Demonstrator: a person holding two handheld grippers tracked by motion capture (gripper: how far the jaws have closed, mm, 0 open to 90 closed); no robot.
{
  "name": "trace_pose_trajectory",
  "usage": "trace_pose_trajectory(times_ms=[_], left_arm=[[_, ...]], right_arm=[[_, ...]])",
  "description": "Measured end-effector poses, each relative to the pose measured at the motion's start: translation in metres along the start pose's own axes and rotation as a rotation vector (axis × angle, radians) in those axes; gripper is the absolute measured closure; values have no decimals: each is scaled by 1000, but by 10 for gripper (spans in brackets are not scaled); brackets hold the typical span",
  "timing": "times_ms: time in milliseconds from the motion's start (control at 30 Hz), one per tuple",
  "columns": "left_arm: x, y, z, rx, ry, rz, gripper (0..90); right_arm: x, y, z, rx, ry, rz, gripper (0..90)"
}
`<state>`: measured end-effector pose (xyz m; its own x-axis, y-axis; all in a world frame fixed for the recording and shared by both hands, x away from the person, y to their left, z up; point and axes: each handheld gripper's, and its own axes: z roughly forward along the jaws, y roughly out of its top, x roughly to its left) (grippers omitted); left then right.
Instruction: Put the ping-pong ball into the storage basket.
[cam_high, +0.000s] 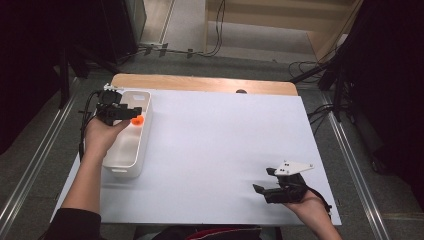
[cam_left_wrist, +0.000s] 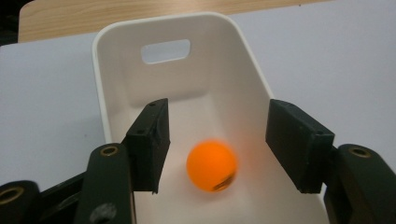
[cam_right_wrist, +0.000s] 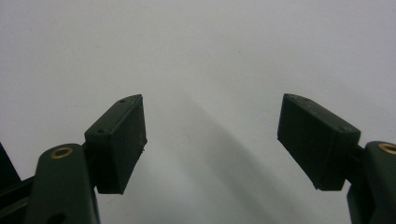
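Quick count: one orange ball (cam_left_wrist: 211, 165), blurry in the left gripper view. One white bin (cam_high: 140, 97) with two handle cutouts, one at each end. Two grippers, a left one (cam_high: 131, 115) and a right one (cam_high: 264, 180), each with two black jaws, so four jaws in all. One counter (cam_high: 220, 145), with one white sheet on it.

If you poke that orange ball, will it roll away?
Probably yes. The orange ball is round and smooth, so a nudge would likely send it rolling. The white bin has walls all around, which should stop it soon. It looks small, maybe light, so it might bounce. The left gripper is open around it.
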<state>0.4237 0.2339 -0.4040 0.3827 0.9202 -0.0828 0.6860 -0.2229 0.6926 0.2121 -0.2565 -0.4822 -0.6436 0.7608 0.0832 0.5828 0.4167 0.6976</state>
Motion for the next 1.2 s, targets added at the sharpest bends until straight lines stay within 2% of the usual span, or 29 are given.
trace_pose_trajectory(times_ms=[133, 267, 333, 433, 500, 600, 767, 967, 1200], left_arm=[[-1, 2, -5, -20, -14, -16, 365], [-1, 5, -9, -26, -16, -6, 322], [-1, 6, -10, -32, -25, -4, 274], [-2, 6, -11, -37, -19, -1, 271], [-2, 7, -12, -35, -20, -1, 226], [-1, 8, -15, -48, -41, -17, 226], [-4, 11, -20, -49, -53, 2, 226], [-8, 14, -24, -60, -112, 16, 226], [-19, 18, -29, -61, -155, 45, 226]], right_arm=[[0, 0, 0, -1, 0, -1, 221], [0, 0, 0, -2, -1, -2, 221], [0, 0, 0, -2, -1, -3, 221], [0, 0, 0, -2, -1, -1, 221], [0, 0, 0, -2, -1, -3, 221], [-1, 0, 0, -1, -1, -3, 221], [-1, 0, -1, 0, -2, -2, 221], [-1, 0, -1, 0, 0, -4, 221], [-1, -1, -1, 0, -4, 6, 221]])
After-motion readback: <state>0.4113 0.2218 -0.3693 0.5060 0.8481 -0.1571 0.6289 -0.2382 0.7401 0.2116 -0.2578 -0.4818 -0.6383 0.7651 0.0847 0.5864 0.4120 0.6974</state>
